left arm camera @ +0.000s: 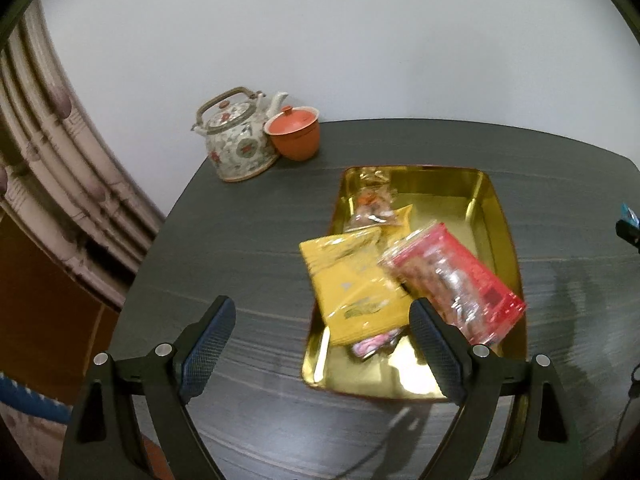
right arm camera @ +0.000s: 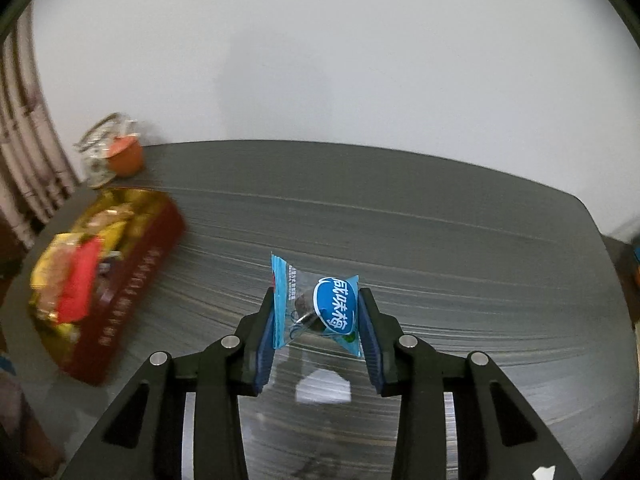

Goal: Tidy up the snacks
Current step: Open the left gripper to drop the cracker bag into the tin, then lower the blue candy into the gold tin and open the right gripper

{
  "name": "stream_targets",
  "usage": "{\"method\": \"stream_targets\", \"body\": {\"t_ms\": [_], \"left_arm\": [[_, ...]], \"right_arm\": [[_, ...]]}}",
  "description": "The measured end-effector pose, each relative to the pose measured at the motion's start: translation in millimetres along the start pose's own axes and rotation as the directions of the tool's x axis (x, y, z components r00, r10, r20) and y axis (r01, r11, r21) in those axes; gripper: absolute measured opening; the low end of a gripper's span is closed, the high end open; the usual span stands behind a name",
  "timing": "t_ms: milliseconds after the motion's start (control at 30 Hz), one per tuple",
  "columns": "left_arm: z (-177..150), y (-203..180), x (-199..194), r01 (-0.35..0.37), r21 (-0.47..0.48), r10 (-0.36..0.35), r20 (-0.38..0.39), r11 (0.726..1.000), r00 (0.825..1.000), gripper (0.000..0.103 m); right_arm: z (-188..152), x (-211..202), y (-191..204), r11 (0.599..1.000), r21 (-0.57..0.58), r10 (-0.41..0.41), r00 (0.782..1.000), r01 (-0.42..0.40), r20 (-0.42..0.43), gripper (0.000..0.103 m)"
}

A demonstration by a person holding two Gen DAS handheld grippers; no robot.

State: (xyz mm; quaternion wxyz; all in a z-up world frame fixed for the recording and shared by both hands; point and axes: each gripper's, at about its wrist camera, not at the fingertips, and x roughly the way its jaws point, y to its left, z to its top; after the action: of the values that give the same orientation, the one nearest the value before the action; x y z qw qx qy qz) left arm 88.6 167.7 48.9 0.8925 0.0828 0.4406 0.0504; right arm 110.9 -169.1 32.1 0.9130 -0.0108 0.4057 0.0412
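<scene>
A gold-lined tin tray (left arm camera: 496, 216) with red outer walls lies on the dark table. It holds a yellow packet (left arm camera: 352, 280), a red packet (left arm camera: 456, 280) and smaller wrapped snacks (left arm camera: 372, 204). My left gripper (left arm camera: 320, 344) is open and empty, hovering above the tray's near left corner. My right gripper (right arm camera: 318, 312) is shut on a blue plum candy packet (right arm camera: 316, 304) and holds it above the table, to the right of the tray (right arm camera: 132, 264).
A patterned teapot (left arm camera: 236, 140) and an orange lidded cup (left arm camera: 294, 132) stand at the table's far left corner by the wall. They also show, blurred, in the right wrist view (right arm camera: 116, 152). The dark table (right arm camera: 440, 240) stretches right of the tray.
</scene>
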Motion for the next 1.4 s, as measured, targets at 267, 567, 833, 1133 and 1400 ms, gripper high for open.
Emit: {"method": "stream_targets", "body": {"t_ms": [267,567,833,1133,1400], "left_arm": [[-16.7,30.5,-0.3,-0.032,-0.048,0.032,0.000,0.998,0.999,0.089],[-29.7,54.9,4.7,-0.039,-0.083,0.038,-0.018,0.996,0.999,0.089],[-30.9,69.7,0.2,-0.021,-0.120,0.019,-0.020,0.992,1.000,0.089],[-33.1,80.6,-0.9,-0.005,-0.158,0.000,-0.032,0.987,0.999,0.089],[-32.6,74.0,-0.9,0.009,-0.139,-0.013,-0.033,0.990,0.999,0.089]], "right_arm": [[17.4,-19.0,88.6,0.986,-0.098,0.133,0.991,-0.132,0.006,0.034],[15.8,-28.2,191.0,0.936,-0.234,0.263,0.964,-0.263,-0.033,0.034],[5.3,-28.5,249.7,0.889,-0.314,0.324,0.942,-0.333,-0.081,0.034],[-7.4,-0.5,278.1,0.871,-0.368,0.297,0.945,-0.326,-0.135,0.034],[-4.2,20.9,278.8,0.884,-0.416,0.187,0.977,-0.211,-0.098,0.034]]}}
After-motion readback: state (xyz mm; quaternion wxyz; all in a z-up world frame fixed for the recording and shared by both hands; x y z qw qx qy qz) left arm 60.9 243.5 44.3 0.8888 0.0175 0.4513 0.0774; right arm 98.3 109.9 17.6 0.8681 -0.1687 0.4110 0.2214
